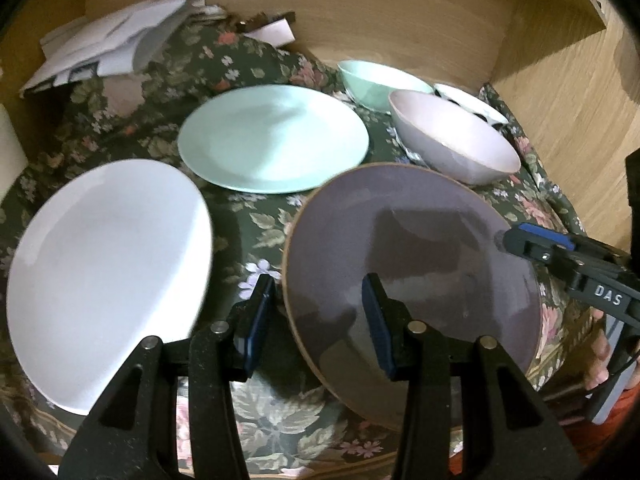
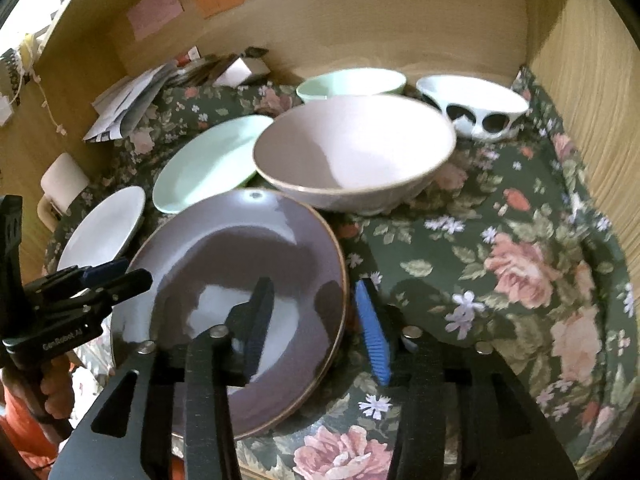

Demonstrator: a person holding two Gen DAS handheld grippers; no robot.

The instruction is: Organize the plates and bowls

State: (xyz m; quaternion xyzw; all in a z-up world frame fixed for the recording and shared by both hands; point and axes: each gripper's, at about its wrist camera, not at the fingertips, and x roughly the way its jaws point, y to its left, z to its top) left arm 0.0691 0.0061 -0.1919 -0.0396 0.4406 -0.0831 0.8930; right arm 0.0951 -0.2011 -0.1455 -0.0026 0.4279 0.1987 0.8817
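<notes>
A purple plate [image 1: 412, 264] [image 2: 236, 280] lies on the floral cloth, between both grippers. My left gripper [image 1: 318, 320] is open, straddling its left rim. My right gripper [image 2: 316, 320] is open, straddling its right rim; its tip also shows in the left wrist view [image 1: 536, 246]. A white plate [image 1: 108, 276] [image 2: 104, 226] lies to the left. A mint plate [image 1: 272, 138] [image 2: 208, 162] lies behind. A pale pink bowl [image 1: 452, 136] [image 2: 352, 152], a mint bowl [image 1: 376, 80] [image 2: 352, 82] and a white bowl with black spots [image 1: 472, 106] [image 2: 472, 108] stand at the back right.
The floral cloth [image 2: 500, 264] covers the surface inside a wooden alcove; wooden walls [image 2: 592, 80] stand behind and to the right. Loose papers [image 1: 112, 44] [image 2: 128, 100] lie at the back left. A white cup [image 2: 62, 182] stands at the left edge.
</notes>
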